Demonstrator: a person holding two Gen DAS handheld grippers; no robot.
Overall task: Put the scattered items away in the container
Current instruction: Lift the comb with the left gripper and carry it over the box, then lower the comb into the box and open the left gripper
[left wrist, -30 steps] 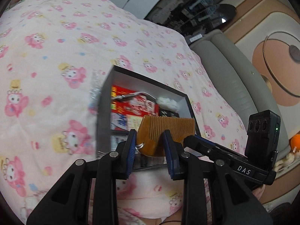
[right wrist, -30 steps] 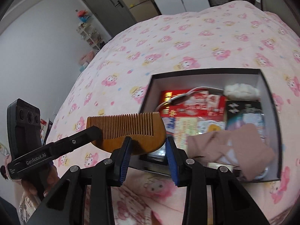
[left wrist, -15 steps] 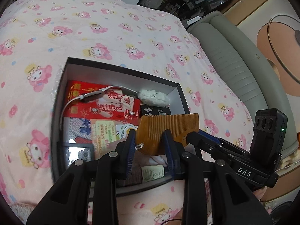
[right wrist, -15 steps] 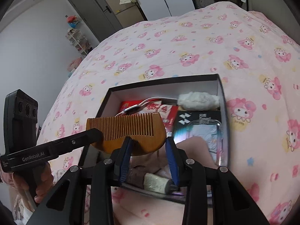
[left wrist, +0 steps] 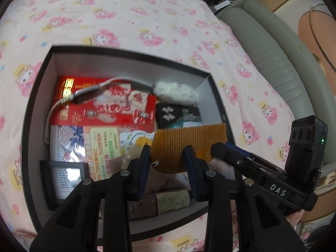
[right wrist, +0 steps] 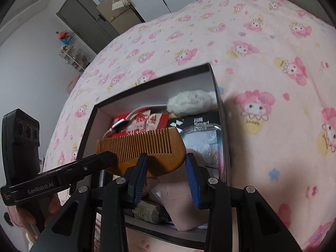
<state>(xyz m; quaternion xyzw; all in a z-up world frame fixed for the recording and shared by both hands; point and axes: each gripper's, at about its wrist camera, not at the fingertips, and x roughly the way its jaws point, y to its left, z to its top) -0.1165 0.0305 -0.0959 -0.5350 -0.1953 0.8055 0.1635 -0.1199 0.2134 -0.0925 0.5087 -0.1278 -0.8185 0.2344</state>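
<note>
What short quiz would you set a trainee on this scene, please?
1. True or false: the box sits on a bare wooden table.
2. Which item lies against the box's far wall? A) a fluffy white tuft B) a mug C) a shoe
3. Name the wooden item that is up over the box's contents and not yet set down.

Key:
1. False. It sits on a pink cartoon-print blanket.
2. A.
3. The comb.
</note>
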